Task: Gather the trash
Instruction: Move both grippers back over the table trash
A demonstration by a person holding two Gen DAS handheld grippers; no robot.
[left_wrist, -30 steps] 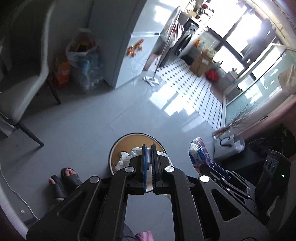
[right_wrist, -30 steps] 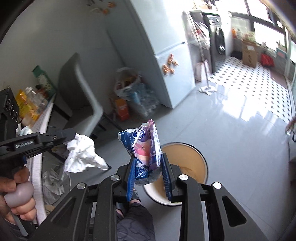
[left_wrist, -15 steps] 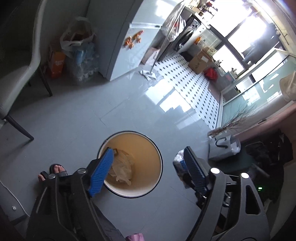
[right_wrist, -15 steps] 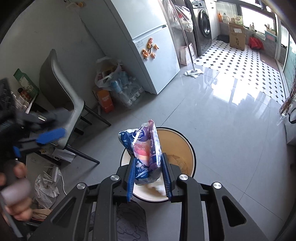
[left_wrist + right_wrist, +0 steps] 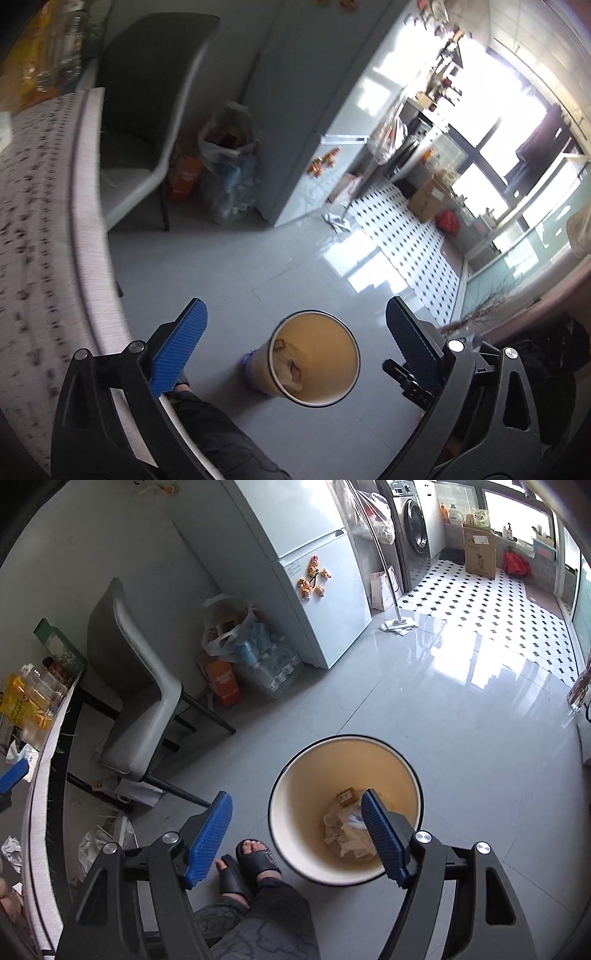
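Jaws of both grippers just opened, nothing between them: left gripper (image 5: 295, 325) spread wide, right gripper (image 5: 295, 816) well apart. Below right gripper: bin (image 5: 291, 775) on floor (image 5: 461, 738), crumpled trash (image 5: 347, 830) lying at its bottom. Person's sandalled foot (image 5: 256, 856) just left of bin. Left: surface (image 5: 44, 775) edge, chair (image 5: 147, 709). Far: bags (image 5: 229, 627) beside fridge (image 5: 303, 572).

Crumpled trash (image 5: 347, 830) inside round bin (image 5: 295, 775)
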